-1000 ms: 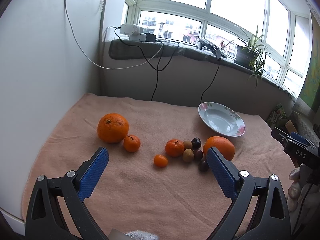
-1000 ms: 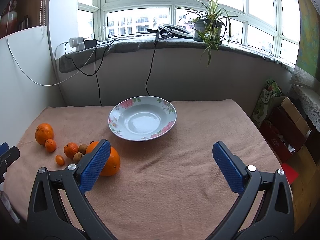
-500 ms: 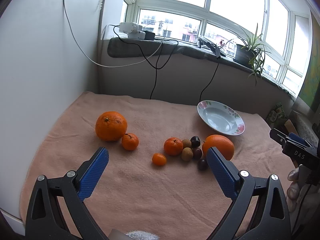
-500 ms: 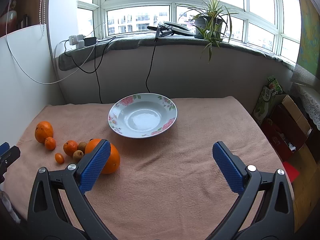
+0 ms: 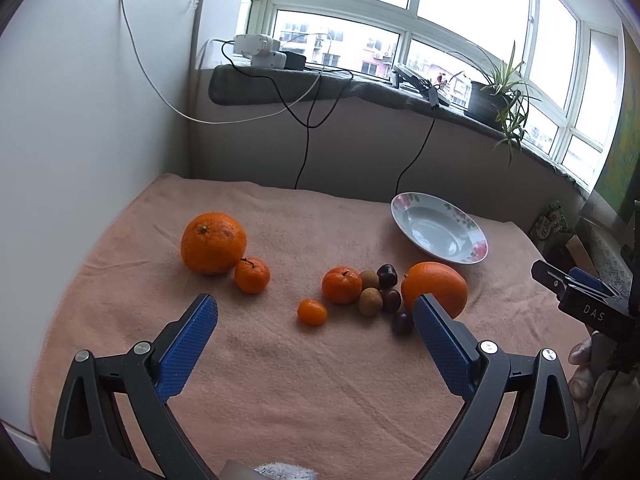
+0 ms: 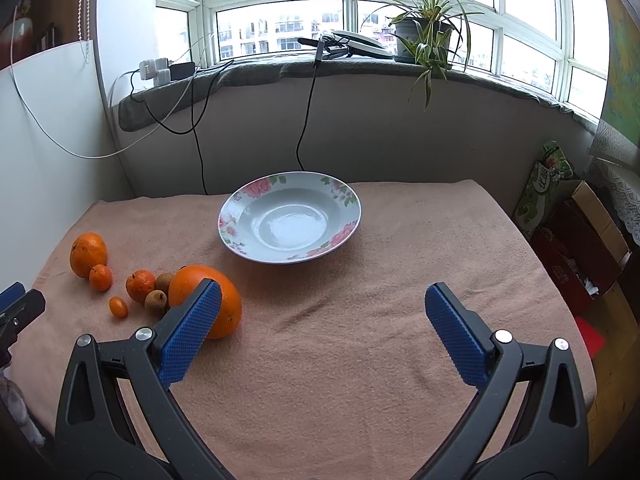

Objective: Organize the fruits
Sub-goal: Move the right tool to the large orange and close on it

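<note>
Both grippers, left (image 5: 315, 316) and right (image 6: 322, 307), were spread and empty; centring on one orange (image 6: 206, 306) at lower left, clear of the neighbouring fruit, seemed best.

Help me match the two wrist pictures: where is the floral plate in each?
Left wrist: floral plate right of centre, beyond the fruit.
Right wrist: floral plate centre, straight ahead.
Shared landmark: the big orange nearest it.
</note>
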The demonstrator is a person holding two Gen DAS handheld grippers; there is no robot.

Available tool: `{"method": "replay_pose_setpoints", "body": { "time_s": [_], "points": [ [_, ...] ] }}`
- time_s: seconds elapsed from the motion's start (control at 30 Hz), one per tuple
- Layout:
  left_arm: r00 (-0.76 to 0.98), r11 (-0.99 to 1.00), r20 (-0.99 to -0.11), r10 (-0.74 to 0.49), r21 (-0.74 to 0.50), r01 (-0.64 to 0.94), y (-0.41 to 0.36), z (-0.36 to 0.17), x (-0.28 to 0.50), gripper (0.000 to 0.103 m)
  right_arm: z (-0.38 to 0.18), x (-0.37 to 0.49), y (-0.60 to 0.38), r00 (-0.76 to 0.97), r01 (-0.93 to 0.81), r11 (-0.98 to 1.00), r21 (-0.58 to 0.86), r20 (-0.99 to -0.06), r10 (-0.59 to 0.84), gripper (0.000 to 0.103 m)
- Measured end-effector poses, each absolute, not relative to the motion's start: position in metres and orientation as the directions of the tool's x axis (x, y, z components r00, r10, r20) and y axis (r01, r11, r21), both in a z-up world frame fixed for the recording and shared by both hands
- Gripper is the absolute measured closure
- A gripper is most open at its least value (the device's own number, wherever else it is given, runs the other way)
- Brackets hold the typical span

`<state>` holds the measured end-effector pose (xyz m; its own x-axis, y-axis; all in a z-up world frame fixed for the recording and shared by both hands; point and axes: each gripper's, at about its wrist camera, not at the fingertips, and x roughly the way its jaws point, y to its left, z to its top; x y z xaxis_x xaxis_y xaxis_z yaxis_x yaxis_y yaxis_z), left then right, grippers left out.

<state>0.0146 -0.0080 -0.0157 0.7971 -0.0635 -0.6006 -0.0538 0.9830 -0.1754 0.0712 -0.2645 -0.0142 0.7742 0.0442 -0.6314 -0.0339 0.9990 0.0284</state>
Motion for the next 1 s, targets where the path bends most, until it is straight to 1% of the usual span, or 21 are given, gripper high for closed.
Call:
{"method": "replay_pose_setpoints", "body": {
  "time_s": [0.37,0.6,0.77,0.83,1.0],
  "points": [
    [0.763,0.973,-0.630,-0.141,-0.229,-0.009,-0.014,-0.031,0.026,0.005,-0.035,0.083,-0.271,0.717,-0.077,0.988,0.133,-0.681,0.147,0.000],
    [0.733,0.962,-0.647,-0.209,-0.272,0.034,-0.021,-0.042,0.039,0.005,-0.042,0.088,-0.271,0.701,-0.096,0.982,0.164,-0.689,0.183,0.000],
    [0.705,0.954,-0.658,-0.265,-0.286,0.092,-0.035,-0.047,0.049,0.006,-0.051,0.093,-0.268,0.671,-0.128,0.968,0.217,-0.699,0.246,0.000],
    [0.695,0.953,-0.662,-0.280,-0.282,0.115,-0.043,-0.049,0.053,0.010,-0.055,0.094,-0.267,0.661,-0.137,0.962,0.235,-0.701,0.266,0.000],
    [0.673,0.941,-0.664,-0.327,-0.296,0.166,-0.053,-0.053,0.062,0.011,-0.061,0.098,-0.265,0.632,-0.160,0.947,0.279,-0.708,0.315,0.000]
  ]
}}
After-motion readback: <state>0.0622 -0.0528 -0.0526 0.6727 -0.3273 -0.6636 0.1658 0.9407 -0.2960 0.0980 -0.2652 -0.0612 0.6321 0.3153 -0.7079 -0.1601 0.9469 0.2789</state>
